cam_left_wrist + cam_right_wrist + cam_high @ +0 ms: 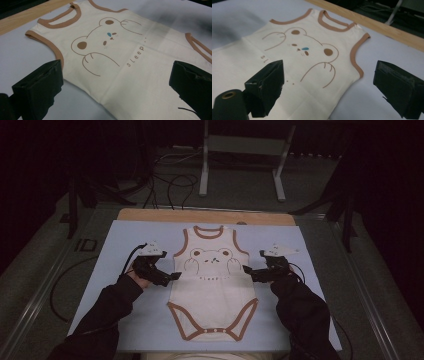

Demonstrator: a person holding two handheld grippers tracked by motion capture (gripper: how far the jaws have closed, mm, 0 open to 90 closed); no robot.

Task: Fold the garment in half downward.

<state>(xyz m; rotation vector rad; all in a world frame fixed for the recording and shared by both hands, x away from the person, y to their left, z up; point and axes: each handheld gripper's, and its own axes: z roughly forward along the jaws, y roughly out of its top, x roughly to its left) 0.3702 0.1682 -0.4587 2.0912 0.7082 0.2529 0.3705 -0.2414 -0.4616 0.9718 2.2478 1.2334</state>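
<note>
High view: both grippers at the sides of a flat bodysuit

High view findings: a cream bodysuit [212, 292] with brown trim lies spread flat on a pale blue mat [115, 260], neck opening toward the far side and snap end toward the person. The mat covers a wooden table [150, 214], whose bare edge shows beyond it. A bear print [211, 259] sits on the chest.

Left gripper [172, 276] is at the garment's left edge, just below the armhole, its tips at the fabric; contact cannot be confirmed. Right gripper [248, 271] is at the opposite edge at about the same height (the two roughly mirror each other). Dark sleeves enter from the bottom.

Left gripper view: the jaws stand wide apart with nothing between them, one over the mat beside the armhole trim, the other over the cloth. The word "sleep" [136, 56] reads beneath the bear.

Right gripper view: jaws likewise wide and empty, one above the cloth, the other above bare mat beside the trimmed armhole.
</note>
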